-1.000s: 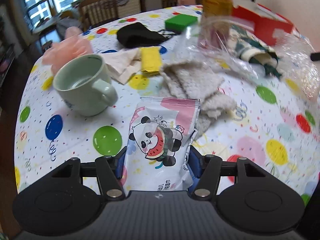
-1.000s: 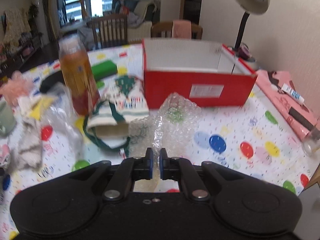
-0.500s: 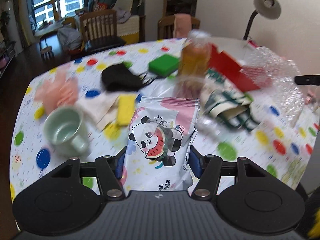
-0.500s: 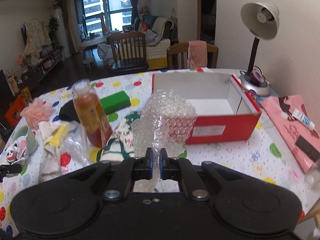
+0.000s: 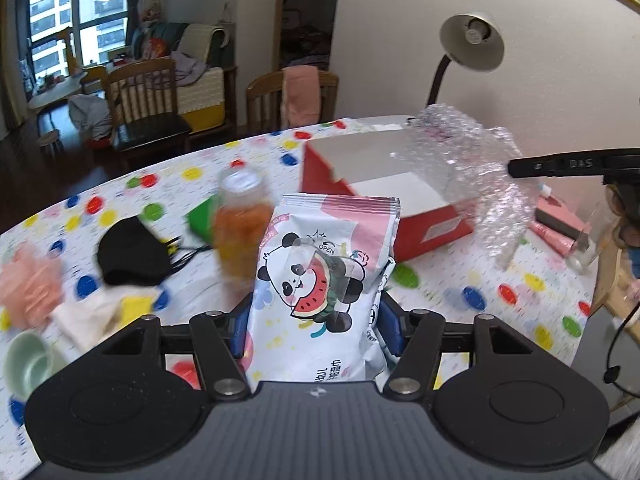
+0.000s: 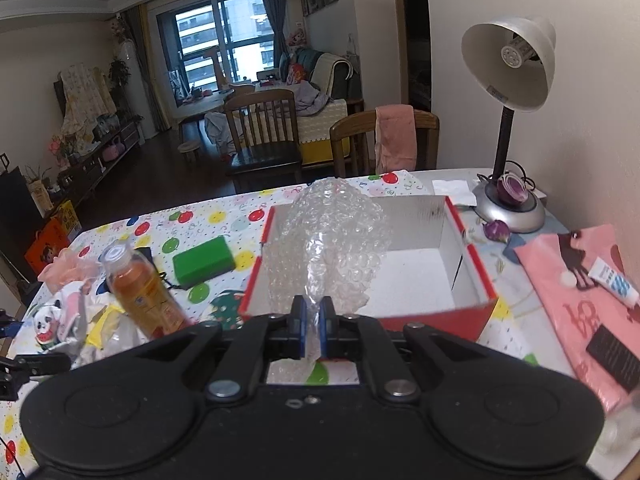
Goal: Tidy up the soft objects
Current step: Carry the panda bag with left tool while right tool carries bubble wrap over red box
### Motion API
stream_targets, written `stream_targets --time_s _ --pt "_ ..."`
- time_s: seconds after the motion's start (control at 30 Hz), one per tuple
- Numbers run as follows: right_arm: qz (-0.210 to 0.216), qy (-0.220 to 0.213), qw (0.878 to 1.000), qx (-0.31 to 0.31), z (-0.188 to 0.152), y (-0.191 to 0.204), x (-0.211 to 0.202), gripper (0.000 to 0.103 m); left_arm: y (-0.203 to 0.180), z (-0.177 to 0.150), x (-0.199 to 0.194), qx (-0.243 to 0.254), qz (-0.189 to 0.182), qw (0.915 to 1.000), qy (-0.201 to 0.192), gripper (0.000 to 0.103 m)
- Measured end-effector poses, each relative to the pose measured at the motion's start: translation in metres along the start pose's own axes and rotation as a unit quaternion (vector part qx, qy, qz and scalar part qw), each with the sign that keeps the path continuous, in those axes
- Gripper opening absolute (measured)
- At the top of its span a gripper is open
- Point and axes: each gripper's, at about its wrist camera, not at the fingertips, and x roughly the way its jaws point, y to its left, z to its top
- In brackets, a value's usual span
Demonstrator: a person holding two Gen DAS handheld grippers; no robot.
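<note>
My left gripper (image 5: pixel 314 320) is shut on a soft wet-wipes pack (image 5: pixel 320 280) with a panda and watermelon print, held above the table. My right gripper (image 6: pixel 314 322) is shut on a sheet of bubble wrap (image 6: pixel 328 240), held up over the near wall of an open red box (image 6: pixel 476 264) with a white inside. The bubble wrap also shows in the left wrist view (image 5: pixel 472 168), hanging over the red box (image 5: pixel 436 228). The pack shows small at the far left of the right wrist view (image 6: pixel 52 320).
On the balloon-print tablecloth (image 6: pixel 224 216) lie a black mask (image 5: pixel 132 252), a green sponge (image 6: pixel 204 262), a pink puff (image 5: pixel 28 284), a yellow cloth (image 5: pixel 136 308), a green mug (image 5: pixel 24 364) and an orange drink bottle (image 6: pixel 140 292). A desk lamp (image 6: pixel 508 128) and pink pouch (image 6: pixel 580 292) stand right of the box.
Both grippers have risen and swung toward the red box. The bubble wrap has been lifted off the table and now hangs over the box. The pack stays held.
</note>
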Motion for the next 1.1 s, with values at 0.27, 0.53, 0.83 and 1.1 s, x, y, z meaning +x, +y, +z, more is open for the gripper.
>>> stream_targets --time_s 0.27,0.53,0.83,1.1 --pt "0.007 0.001 1.0 -0.009 0.021 -0.038 0.026 0.005 -0.038 0.042 0.053 -0.021 -0.009 0.9996 0.015 0.06" --pt "0.015 0.02 1.0 -0.017 0.038 -0.068 0.059 0.005 -0.067 0.086 0.1 -0.031 -0.002 0.999 0.031 0.06" --pt "0.01 0.061 0.998 -0.029 0.056 -0.089 0.106 0.005 -0.093 0.133 0.16 -0.037 0.013 0.9976 0.058 0.061" --pt "0.012 0.113 0.992 -0.061 0.063 -0.091 0.149 0.005 -0.106 0.155 0.22 -0.046 0.041 0.9936 0.095 0.061"
